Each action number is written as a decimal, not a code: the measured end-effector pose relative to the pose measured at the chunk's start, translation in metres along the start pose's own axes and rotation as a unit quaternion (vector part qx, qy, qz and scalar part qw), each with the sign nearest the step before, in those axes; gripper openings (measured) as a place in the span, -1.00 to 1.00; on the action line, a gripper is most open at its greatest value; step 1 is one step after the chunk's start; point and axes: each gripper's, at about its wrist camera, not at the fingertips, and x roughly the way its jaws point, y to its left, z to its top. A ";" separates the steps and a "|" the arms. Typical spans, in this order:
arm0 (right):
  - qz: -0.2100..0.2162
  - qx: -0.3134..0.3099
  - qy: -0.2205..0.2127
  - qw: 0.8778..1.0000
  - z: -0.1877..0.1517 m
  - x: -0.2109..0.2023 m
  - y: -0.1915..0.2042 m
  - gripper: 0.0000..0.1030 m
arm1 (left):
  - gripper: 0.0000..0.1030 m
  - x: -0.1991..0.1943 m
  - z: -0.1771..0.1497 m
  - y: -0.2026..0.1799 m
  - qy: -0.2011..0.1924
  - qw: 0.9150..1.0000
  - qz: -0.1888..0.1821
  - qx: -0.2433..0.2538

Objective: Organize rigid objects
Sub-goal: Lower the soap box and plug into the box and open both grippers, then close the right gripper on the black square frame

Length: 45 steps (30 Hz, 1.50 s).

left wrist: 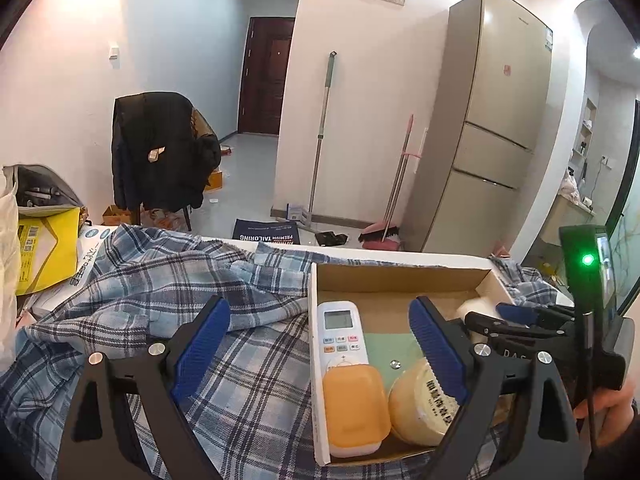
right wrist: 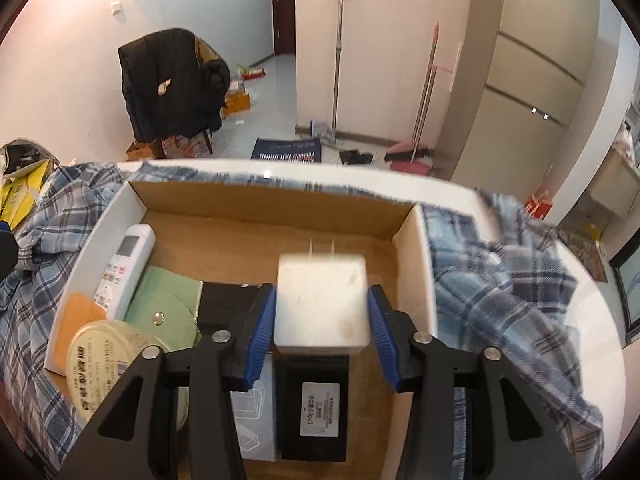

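Observation:
An open cardboard box (right wrist: 260, 200) lies on a blue plaid cloth (right wrist: 500, 280). Along its left side are a white remote (right wrist: 128, 256), an orange case (right wrist: 80, 316), a round cream tin (right wrist: 104, 364) and a green pouch (right wrist: 168, 304). My right gripper (right wrist: 322, 292) hangs over the box with a blurred white plug charger (right wrist: 320, 304) between its blue pads; narrow gaps show on both sides, so it is open. Under it lies a black labelled box (right wrist: 316, 400). My left gripper (left wrist: 320, 308) stands wide open and empty above the box's left wall (left wrist: 314, 360), remote (left wrist: 340, 332) and tin (left wrist: 424, 404).
A white carton (right wrist: 252, 420) sits in the box's near part. Yellow packaging (left wrist: 44, 252) and a grey bag (left wrist: 40, 188) lie left of the cloth. Beyond the table edge are a chair with a black coat (left wrist: 160, 156), a mop (left wrist: 320, 140), a broom (left wrist: 392, 200) and a fridge (left wrist: 492, 120).

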 end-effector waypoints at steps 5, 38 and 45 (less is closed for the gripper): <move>0.003 0.006 -0.023 1.000 0.005 -0.031 -0.005 0.00 | 0.80 -0.003 0.003 -0.001 0.000 1.000 0.005 0.002; 0.027 0.063 -0.128 0.989 -0.137 -0.213 -0.009 0.34 | 0.80 -0.235 -0.058 -0.036 -0.185 0.978 -0.078 0.059; 0.024 0.050 -0.090 0.994 -0.151 -0.196 0.014 0.34 | 0.80 -0.215 -0.082 -0.023 -0.186 0.979 -0.072 0.040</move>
